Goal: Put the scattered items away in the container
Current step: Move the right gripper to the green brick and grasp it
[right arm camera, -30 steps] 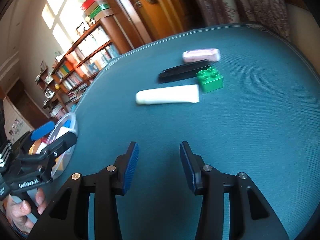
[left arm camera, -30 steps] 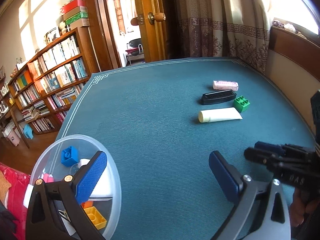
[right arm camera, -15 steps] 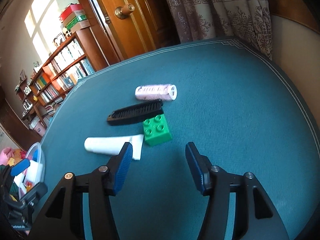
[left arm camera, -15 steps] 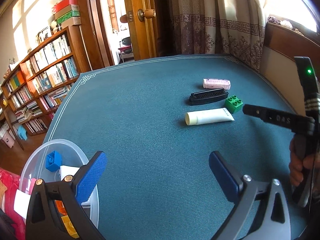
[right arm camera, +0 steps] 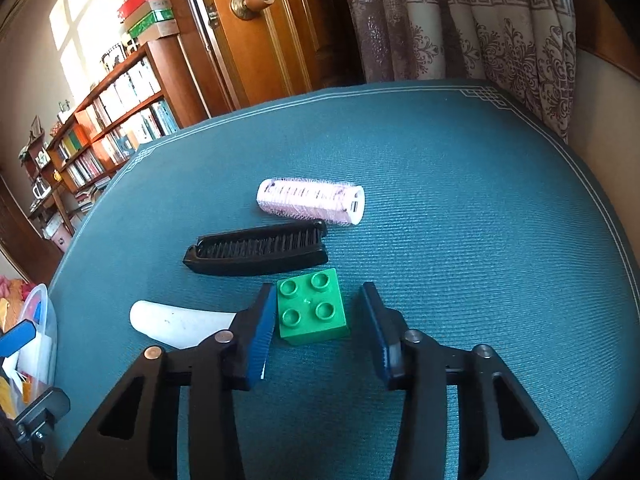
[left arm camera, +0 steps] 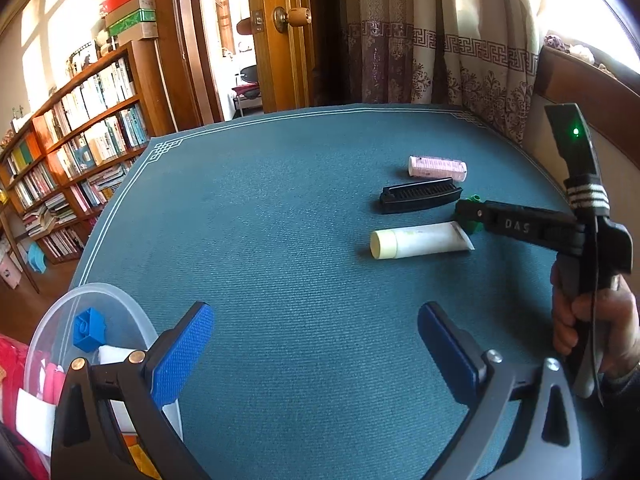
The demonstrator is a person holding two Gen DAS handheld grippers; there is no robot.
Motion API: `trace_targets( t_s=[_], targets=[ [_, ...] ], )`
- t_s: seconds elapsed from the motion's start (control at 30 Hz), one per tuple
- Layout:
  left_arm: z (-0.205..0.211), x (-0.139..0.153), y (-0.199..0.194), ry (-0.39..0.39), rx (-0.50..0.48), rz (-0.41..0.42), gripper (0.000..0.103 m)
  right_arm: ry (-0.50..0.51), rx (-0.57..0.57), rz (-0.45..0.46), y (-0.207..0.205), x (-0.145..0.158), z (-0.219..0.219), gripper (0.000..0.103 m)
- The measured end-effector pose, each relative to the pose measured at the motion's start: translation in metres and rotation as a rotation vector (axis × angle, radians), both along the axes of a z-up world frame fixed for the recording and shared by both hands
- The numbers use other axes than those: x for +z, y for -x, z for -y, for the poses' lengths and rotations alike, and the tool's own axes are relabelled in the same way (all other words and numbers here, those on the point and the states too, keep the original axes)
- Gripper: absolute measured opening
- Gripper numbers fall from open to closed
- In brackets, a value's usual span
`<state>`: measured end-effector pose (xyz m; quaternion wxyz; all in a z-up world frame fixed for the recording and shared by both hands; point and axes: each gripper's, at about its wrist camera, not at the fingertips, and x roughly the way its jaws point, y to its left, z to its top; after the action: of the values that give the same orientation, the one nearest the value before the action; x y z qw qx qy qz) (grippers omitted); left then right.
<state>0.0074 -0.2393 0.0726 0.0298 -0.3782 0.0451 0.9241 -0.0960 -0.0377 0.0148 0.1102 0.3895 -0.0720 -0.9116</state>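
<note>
Teal cloth tabletop [right arm camera: 460, 208] w/ bookshelf [left arm camera: 76, 140], door [right arm camera: 256, 28], curtains [right arm camera: 480, 20] behind.

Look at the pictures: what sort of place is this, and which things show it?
Most likely a room in a home, perhaps a study: a wooden bookshelf crammed with books, a wooden door with a round knob, and patterned curtains behind a teal-covered table.

Wooden bookshelf [left arm camera: 76, 152] packed with books along the left wall, boxes [left arm camera: 130, 12] stacked on top. Wooden door [right arm camera: 256, 28] with round knob [right arm camera: 250, 2]; patterned curtain [right arm camera: 472, 20] beside it.
</note>
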Motion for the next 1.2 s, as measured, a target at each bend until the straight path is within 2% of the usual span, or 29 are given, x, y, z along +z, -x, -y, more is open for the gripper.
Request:
trace_targets(
  t_s=[0.33,0.5,0.67,0.8,1.0,1.2],
  targets=[
    [-0.009,-0.013,0.032,0.027,-0.046,0.017,0.102,-0.002,-0.011,0.013,-0.023,0.0,-0.018,0.037],
    [-0.007,-0.013,0.049,0.0,-0.047,0.028,0.102,-0.009,0.04,0.016,-0.051,0.002,-0.016,0.037],
    [-0.003,-0.009,0.054,-0.003,-0.038,0.018,0.102,-0.028,0.113,0.025,-0.065,0.0,0.003,0.037],
    [0.0,-0.008,0.055,-0.007,-0.038,0.019,0.102,-0.091,0.125,0.002,-0.061,-0.002,0.02,0.037],
    [-0.001,-0.009,0.058,-0.019,-0.06,0.025,0.102,-0.075,0.085,0.004,-0.035,-0.002,0.019,0.037],
    [-0.014,-0.01,0.065,-0.024,-0.115,0.032,0.102,-0.058,0.067,0.004,-0.03,-0.001,0.01,0.037]
  ],
)
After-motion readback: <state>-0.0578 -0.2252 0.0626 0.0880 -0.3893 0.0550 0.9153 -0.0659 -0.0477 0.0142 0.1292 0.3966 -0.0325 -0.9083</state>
